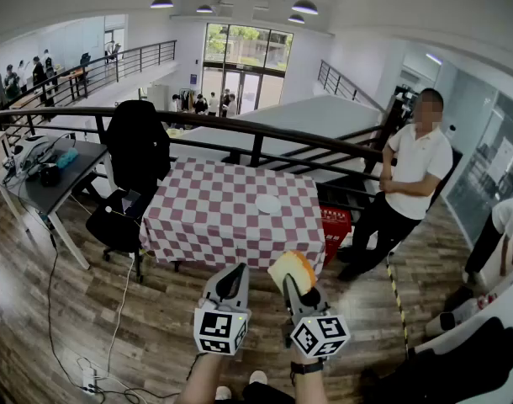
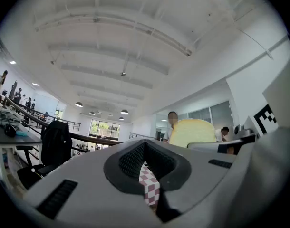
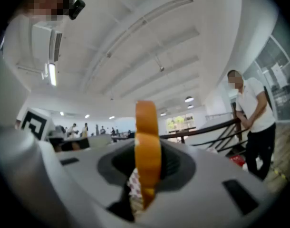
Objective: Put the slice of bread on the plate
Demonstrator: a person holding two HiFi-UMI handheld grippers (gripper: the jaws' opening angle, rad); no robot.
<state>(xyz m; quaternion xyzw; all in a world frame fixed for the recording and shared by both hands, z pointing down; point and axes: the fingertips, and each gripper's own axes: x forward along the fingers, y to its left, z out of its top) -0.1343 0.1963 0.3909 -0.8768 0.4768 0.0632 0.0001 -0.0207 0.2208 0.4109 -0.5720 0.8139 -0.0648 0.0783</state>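
A slice of bread (image 1: pixel 292 269) with an orange-brown crust stands upright between the jaws of my right gripper (image 1: pixel 295 287), which is shut on it. In the right gripper view the bread (image 3: pixel 148 141) shows edge-on between the pads. A small white plate (image 1: pixel 268 204) lies on the red-and-white checked table (image 1: pixel 206 217), well ahead of both grippers. My left gripper (image 1: pixel 237 271) is beside the right one, shut, with nothing in it. In the left gripper view the bread (image 2: pixel 192 132) rises to the right of the closed jaws and the checked cloth shows through the slit below them.
A person (image 1: pixel 412 183) in a white shirt stands right of the table near a red crate (image 1: pixel 335 224). A black chair with a dark jacket (image 1: pixel 137 146) stands at the table's left, with a desk (image 1: pixel 46 179) beyond. A black railing (image 1: pixel 265 133) runs behind the table.
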